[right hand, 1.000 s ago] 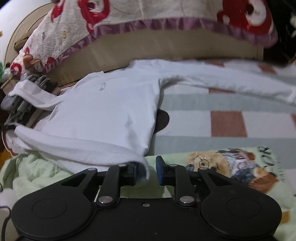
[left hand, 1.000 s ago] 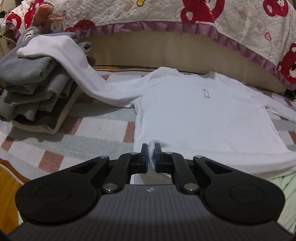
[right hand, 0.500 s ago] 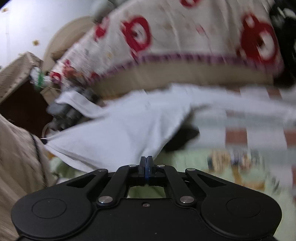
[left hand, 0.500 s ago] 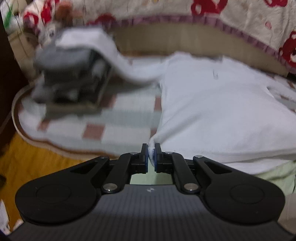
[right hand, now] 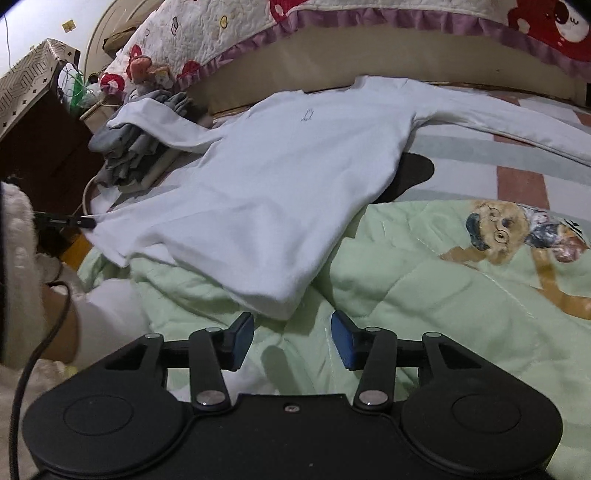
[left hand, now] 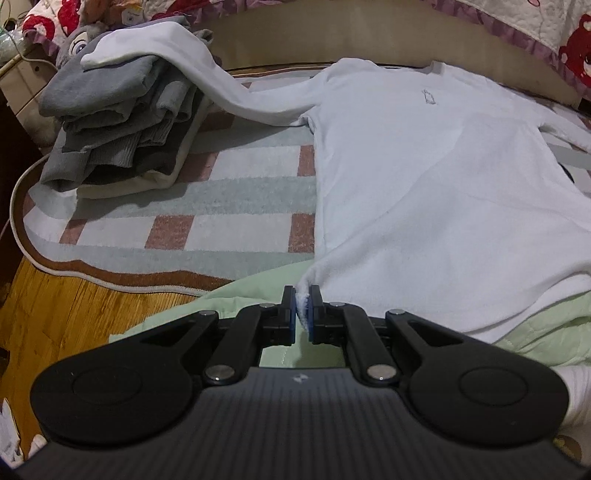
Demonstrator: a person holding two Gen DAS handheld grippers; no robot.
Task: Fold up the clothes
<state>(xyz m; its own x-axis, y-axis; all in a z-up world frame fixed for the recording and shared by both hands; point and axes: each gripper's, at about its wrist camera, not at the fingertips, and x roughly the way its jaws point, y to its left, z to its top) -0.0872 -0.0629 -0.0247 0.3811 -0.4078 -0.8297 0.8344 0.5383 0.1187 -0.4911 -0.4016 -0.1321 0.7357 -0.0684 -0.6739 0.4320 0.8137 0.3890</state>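
Note:
A white long-sleeved shirt (left hand: 424, 177) lies front up on a checked rug (left hand: 229, 184), its hem end resting on a pale green quilt (right hand: 406, 280). My left gripper (left hand: 303, 310) is shut on the shirt's lower left hem corner. One sleeve (left hand: 207, 77) drapes over a pile of folded grey clothes (left hand: 118, 122). In the right wrist view the shirt (right hand: 280, 184) spreads ahead, and my right gripper (right hand: 291, 341) is open and empty just short of the lower right hem corner (right hand: 280, 302). The other sleeve (right hand: 509, 122) stretches to the right.
A bed with a red-and-white quilted cover (right hand: 332, 26) runs along the far side. A dark cabinet (right hand: 40, 140) stands at the left. Bare wooden floor (left hand: 62, 314) shows at the rug's left edge. The green quilt carries a bear print (right hand: 517, 236).
Both grippers pulled the hem back over the green quilt. The right gripper, shut on the hem half a second ago, has opened and let it go. The left still holds its corner.

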